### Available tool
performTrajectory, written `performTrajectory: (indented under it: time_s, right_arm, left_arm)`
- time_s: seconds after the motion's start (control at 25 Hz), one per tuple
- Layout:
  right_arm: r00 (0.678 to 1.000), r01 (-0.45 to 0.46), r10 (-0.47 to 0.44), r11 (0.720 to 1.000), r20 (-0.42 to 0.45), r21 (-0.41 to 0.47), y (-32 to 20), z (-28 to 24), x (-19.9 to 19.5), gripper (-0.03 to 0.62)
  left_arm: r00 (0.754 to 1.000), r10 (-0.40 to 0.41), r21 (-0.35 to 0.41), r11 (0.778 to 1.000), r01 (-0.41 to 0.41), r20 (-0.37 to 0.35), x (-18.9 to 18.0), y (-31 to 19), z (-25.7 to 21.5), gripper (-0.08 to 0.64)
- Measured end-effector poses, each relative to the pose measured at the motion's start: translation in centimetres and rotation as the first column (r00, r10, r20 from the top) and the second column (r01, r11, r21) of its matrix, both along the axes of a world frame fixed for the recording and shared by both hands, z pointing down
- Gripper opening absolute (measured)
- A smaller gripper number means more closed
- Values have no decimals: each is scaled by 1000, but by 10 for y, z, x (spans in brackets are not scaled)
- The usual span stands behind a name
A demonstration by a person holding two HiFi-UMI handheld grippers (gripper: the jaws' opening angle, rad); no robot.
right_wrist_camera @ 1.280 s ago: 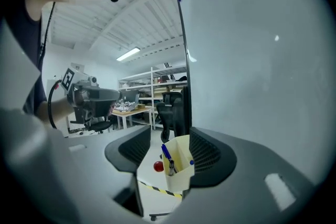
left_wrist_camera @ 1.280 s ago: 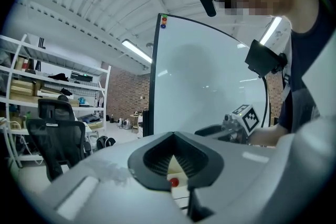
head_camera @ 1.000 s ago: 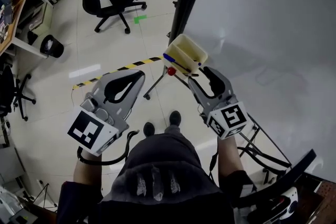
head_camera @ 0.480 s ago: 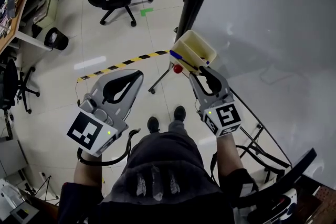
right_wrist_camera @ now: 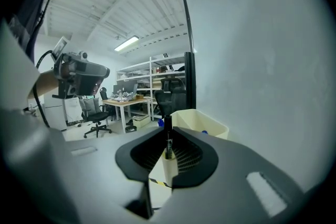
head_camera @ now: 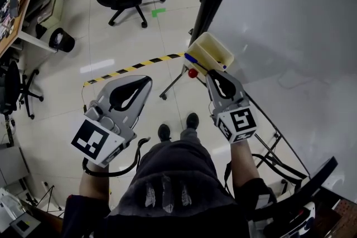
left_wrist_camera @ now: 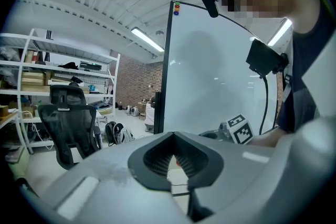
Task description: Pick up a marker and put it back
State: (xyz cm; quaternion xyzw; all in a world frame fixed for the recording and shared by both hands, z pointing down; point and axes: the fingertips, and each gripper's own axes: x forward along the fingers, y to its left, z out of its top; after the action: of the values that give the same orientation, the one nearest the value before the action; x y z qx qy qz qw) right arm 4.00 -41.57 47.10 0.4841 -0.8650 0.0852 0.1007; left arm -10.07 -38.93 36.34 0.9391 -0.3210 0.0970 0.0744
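Whiteboard (head_camera: 290, 19) fills the right of the head view. Cream holder (head_camera: 216, 48) hangs at its edge, upper centre of the frame. Black marker (right_wrist_camera: 168, 139) stands upright at the holder's near end. Right gripper (head_camera: 208, 73): jaws have just been closing and sit narrow on the marker's upper barrel, apparently pinching it.

Judgement: light, stiff, smooth plastic, likely to swivel or slip. Best to hold the barrel squarely and lift straight up.

Blue marker (head_camera: 192, 58) lies along the holder's left rim. Left gripper (head_camera: 149, 79), lower left of the frame: jaws together, nothing in them, over the floor.
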Motion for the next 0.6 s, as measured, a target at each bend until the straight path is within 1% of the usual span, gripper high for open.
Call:
performTrajectory:
  time_s: [0.28,0.44,0.6]
  right_arm:
    - [1000,12,-12,1000,-2,1,-2,-11,-6,44]
    - [1000,20,-20,999,-5,32,-7,-32,-6,43]
    - [1000,30,-29,996,-8,86,-12,-67,-7,43]
  left_arm:
    - [1000,-7,9,1000,7,-19,-8,1,-4,6]
    - [999,-13,23,1000,13,-33,-11,0,-9,6]
    - [999,-12,46,999,15,-50,-14,0,-19,6]
